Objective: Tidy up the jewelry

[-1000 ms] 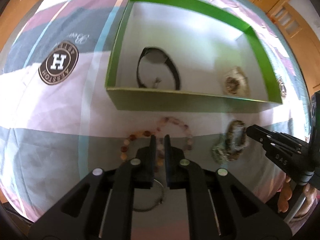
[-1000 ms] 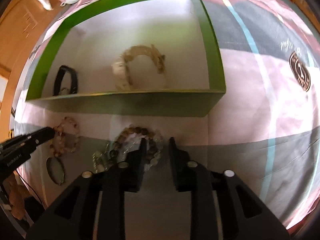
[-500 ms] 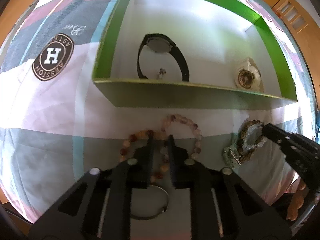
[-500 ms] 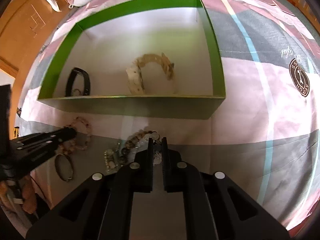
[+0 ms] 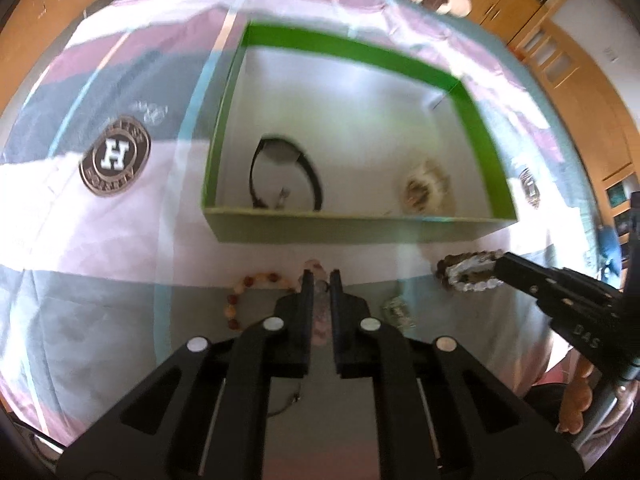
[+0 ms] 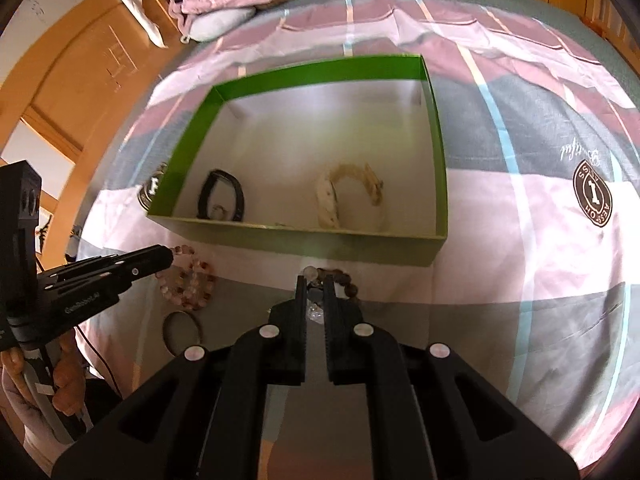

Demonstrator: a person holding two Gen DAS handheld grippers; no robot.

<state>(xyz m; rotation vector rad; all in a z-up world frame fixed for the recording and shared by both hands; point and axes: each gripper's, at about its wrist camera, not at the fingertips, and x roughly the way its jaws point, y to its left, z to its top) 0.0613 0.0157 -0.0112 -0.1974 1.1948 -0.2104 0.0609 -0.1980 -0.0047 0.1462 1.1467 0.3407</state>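
The left claw (image 5: 320,280) is clenched on a pink bead bracelet (image 5: 256,292), which hangs partly on the bed (image 5: 100,320). The loop spreads toward 9 o'clock from the fingers. The right claw (image 6: 315,284) is clenched on a brown bead bracelet (image 6: 344,282); in the left view this bracelet (image 5: 468,272) is off the bed, with its long axis going 9 to 3 o'clock. At 12 o'clock from both claws stands the green box (image 6: 304,240). Inside it a black band (image 6: 220,196) lies at the left and a cream bracelet (image 6: 348,196) at the right. A thin bangle (image 6: 182,330) lies on the bed at 9 o'clock from the right claw.
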